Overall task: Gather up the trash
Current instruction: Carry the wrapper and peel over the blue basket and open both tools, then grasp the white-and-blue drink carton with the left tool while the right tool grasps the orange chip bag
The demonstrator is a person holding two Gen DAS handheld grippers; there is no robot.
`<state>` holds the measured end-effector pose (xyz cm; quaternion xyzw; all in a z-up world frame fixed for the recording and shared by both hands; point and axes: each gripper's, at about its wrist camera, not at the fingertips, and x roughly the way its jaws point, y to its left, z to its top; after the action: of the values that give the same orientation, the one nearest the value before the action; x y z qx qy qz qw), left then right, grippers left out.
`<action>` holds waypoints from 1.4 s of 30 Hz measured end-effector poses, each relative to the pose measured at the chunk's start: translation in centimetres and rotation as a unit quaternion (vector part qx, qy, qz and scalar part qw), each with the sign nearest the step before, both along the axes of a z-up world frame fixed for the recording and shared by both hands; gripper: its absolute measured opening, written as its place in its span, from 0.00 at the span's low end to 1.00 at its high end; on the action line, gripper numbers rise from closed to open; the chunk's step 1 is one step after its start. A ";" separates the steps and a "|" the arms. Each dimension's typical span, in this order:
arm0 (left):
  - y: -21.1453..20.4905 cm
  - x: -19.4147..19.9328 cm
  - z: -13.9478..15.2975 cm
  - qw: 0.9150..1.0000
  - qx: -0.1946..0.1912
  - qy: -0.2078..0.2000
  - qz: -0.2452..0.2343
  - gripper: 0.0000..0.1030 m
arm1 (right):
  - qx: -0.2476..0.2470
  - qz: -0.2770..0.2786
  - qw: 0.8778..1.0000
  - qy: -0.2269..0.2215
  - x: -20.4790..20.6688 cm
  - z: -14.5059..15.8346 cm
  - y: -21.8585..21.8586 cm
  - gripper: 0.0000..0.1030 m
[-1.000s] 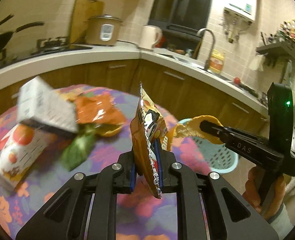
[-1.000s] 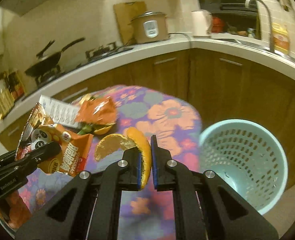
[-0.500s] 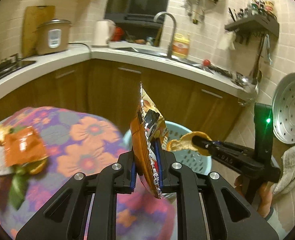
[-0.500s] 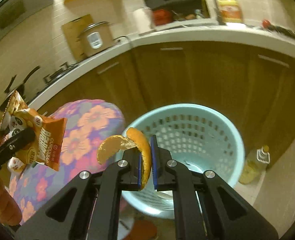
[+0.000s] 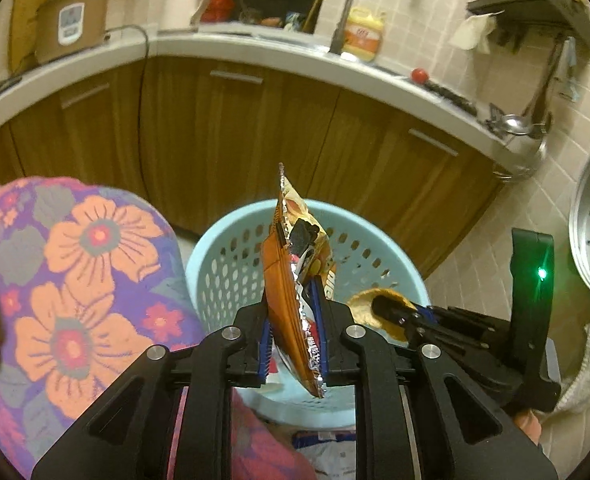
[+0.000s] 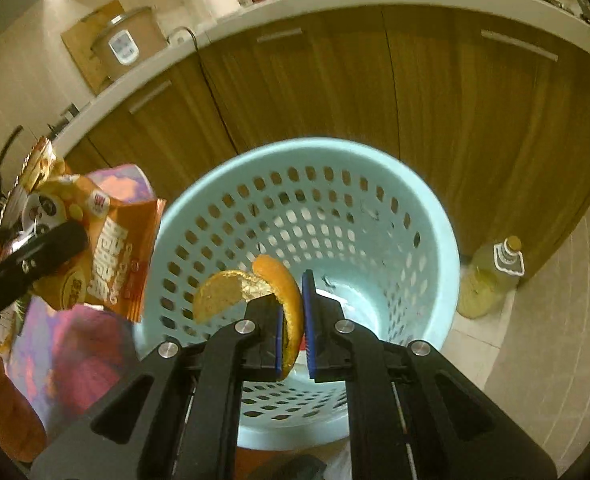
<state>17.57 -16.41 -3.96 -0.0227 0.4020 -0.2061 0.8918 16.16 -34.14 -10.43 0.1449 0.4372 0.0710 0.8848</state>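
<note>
My left gripper (image 5: 293, 334) is shut on an orange snack wrapper (image 5: 295, 272) and holds it upright over the near rim of the light blue perforated trash basket (image 5: 231, 240). My right gripper (image 6: 293, 320) holds an orange peel (image 6: 271, 280) above the basket's opening (image 6: 375, 208); its jaws stand slightly parted, with the peel against the left pad. The right gripper with the peel (image 5: 375, 308) shows at the right in the left wrist view. The wrapper (image 6: 95, 248) in the left gripper shows at the left in the right wrist view.
A table with a purple and orange flowered cloth (image 5: 75, 280) stands left of the basket. Brown cabinets (image 5: 255, 140) under a white counter curve behind it. A bottle of yellow liquid (image 6: 491, 280) stands on the tiled floor to the basket's right.
Both grippers have swung from the table to over the basket, carrying the wrapper and the peel. The right jaws have parted a little around the peel.
</note>
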 end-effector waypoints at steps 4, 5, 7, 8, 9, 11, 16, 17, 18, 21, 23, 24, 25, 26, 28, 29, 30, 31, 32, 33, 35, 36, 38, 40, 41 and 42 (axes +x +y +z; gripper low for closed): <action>-0.3 0.8 -1.1 1.000 0.009 0.015 -0.002 0.32 | 0.002 0.004 1.000 0.027 0.5 -1.4 0.0 0.21; -0.4 0.9 -1.3 1.000 0.012 0.016 -0.003 0.33 | -0.002 0.004 0.999 0.032 0.5 -1.6 0.1 0.23; -0.3 0.9 -1.5 1.000 0.012 0.019 -0.005 0.36 | -0.006 0.005 0.999 0.038 0.5 -2.1 0.2 0.29; -0.1 0.9 -1.6 1.000 0.008 0.022 -0.004 0.37 | -0.005 0.007 0.999 0.038 0.4 -2.1 0.3 0.29; 0.0 0.9 -1.6 1.000 0.005 0.023 -0.003 0.38 | -0.002 0.008 0.999 0.037 0.3 -2.1 0.2 0.29; 0.3 0.7 -1.4 1.000 -0.001 0.023 -0.001 0.39 | 0.003 0.008 0.999 0.035 0.1 -1.9 0.2 0.33; 1.4 -0.4 -0.6 1.000 -0.013 0.015 0.004 0.42 | -0.002 0.010 1.000 0.028 -0.1 -0.8 0.3 0.53; 1.6 -0.6 -0.4 1.000 -0.015 0.014 0.005 0.42 | -0.001 0.008 1.000 0.026 -0.3 -0.6 0.3 0.53; 1.8 -0.9 -0.2 1.000 -0.017 0.012 0.007 0.42 | 0.001 0.008 1.000 0.024 -0.3 -0.4 0.3 0.53; 2.7 -2.1 0.7 1.000 -0.025 0.001 0.014 0.42 | 0.007 0.013 1.000 0.005 -1.0 0.9 0.6 0.53; 3.6 -3.3 1.7 0.999 -0.034 -0.012 0.020 0.42 | 0.004 0.017 1.000 -0.009 -1.5 2.0 1.1 0.53; 4.0 -3.7 2.0 0.999 -0.037 -0.017 0.022 0.42 | 0.003 0.020 1.000 -0.018 -1.7 2.7 1.4 0.53; 4.5 -4.3 2.5 0.999 -0.039 -0.024 0.026 0.42 | 0.003 0.024 0.999 -0.026 -2.0 3.5 1.8 0.53; 5.2 -5.1 3.2 0.998 -0.042 -0.035 0.031 0.42 | 0.003 0.029 0.999 -0.036 -2.3 4.3 2.2 0.53; 6.3 -6.4 4.4 0.997 -0.048 -0.052 0.038 0.49 | 0.004 0.043 0.997 -0.058 -3.1 5.9 3.4 0.53; 7.2 -7.4 5.2 0.996 -0.051 -0.066 0.045 0.50 | 0.004 0.050 0.997 -0.066 -3.3 6.6 4.0 0.53; 7.8 -8.0 5.7 0.995 -0.053 -0.074 0.049 0.52 | 0.004 0.057 0.996 -0.073 -3.6 7.2 4.6 0.53; 8.7 -8.8 6.4 0.993 -0.058 -0.084 0.054 0.52 | 0.002 0.070 0.994 -0.084 -4.0 8.1 5.7 0.53; 9.3 -9.3 6.9 0.992 -0.061 -0.090 0.058 0.52 | 0.002 0.079 0.993 -0.091 -4.2 8.6 6.5 0.53; 10.4 -10.2 7.6 0.991 -0.065 -0.100 0.066 0.52 | 0.003 0.088 0.991 -0.096 -4.5 9.1 7.3 0.53; 12.3 -11.6 8.6 0.988 -0.070 -0.115 0.080 0.53 | 0.005 0.111 0.988 -0.109 -5.0 10.1 9.2 0.53; 13.1 -12.2 9.0 0.986 -0.071 -0.120 0.086 0.52 | 0.006 0.125 0.985 -0.116 -5.3 10.6 10.5 0.53; 14.6 -13.1 9.8 0.984 -0.070 -0.132 0.101 0.52 | 0.002 0.147 0.981 -0.123 -5.6 11.2 12.4 0.53; 16.6 -14.4 10.6 0.979 -0.068 -0.147 0.123 0.53 | -0.009 0.166 0.978 -0.127 -5.8 11.7 14.5 0.53; 17.4 -14.7 10.9 0.978 -0.067 -0.152 0.130 0.54 | -0.013 0.174 0.976 -0.129 -5.9 11.8 15.5 0.53; 18.6 -15.4 11.4 0.975 -0.063 -0.160 0.143 0.56 | -0.016 0.183 0.974 -0.131 -6.0 12.0 16.5 0.53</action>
<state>2.19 2.23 7.44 -0.1030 0.2324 -0.1021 0.9617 10.20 -17.67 1.60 0.0383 0.3375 0.2429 0.9086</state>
